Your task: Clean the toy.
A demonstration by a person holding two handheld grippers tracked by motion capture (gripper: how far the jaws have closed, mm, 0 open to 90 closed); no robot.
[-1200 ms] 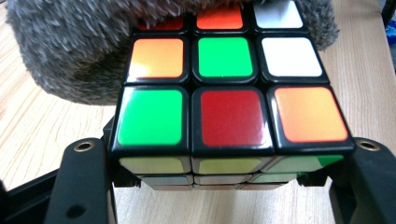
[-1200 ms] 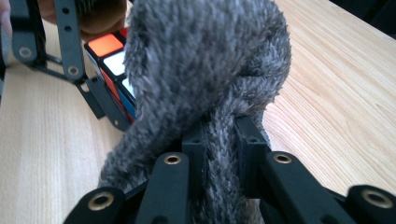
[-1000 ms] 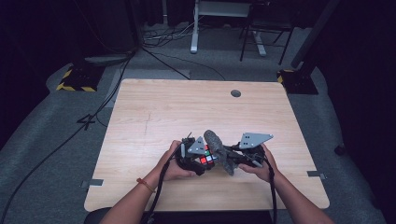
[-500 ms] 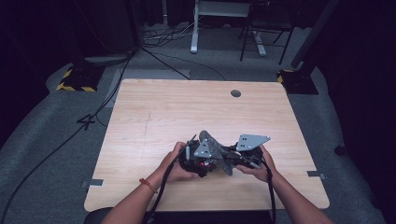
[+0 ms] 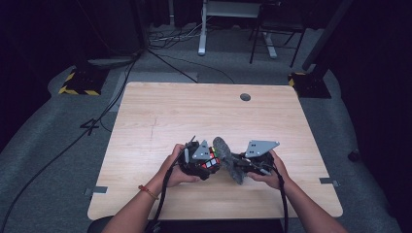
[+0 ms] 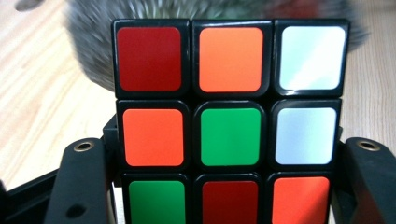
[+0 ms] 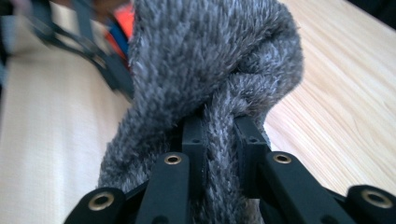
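Observation:
A colour puzzle cube [image 6: 229, 126] with red, orange, white and green stickers sits between the black jaws of my left gripper [image 6: 224, 186], which is shut on it. In the high view the cube [image 5: 210, 160] is held just above the table's front half by the left gripper [image 5: 204, 162]. My right gripper [image 7: 219, 140] is shut on a fuzzy grey cloth [image 7: 210, 70], bunched between its jaws. The cloth [image 5: 228, 155] presses against the cube's right side in the high view, next to the right gripper [image 5: 238, 162].
The light wooden table [image 5: 194, 111] has a round cable hole [image 5: 245, 97] near its far edge. A person's hands and forearms come in from the front edge. Behind the table stand a white desk frame [image 5: 201, 29] and floor cables.
The cloth has shifted against the cube, first over to the left across it, now back to the right beside it. Both hands stay in nearly the same place.

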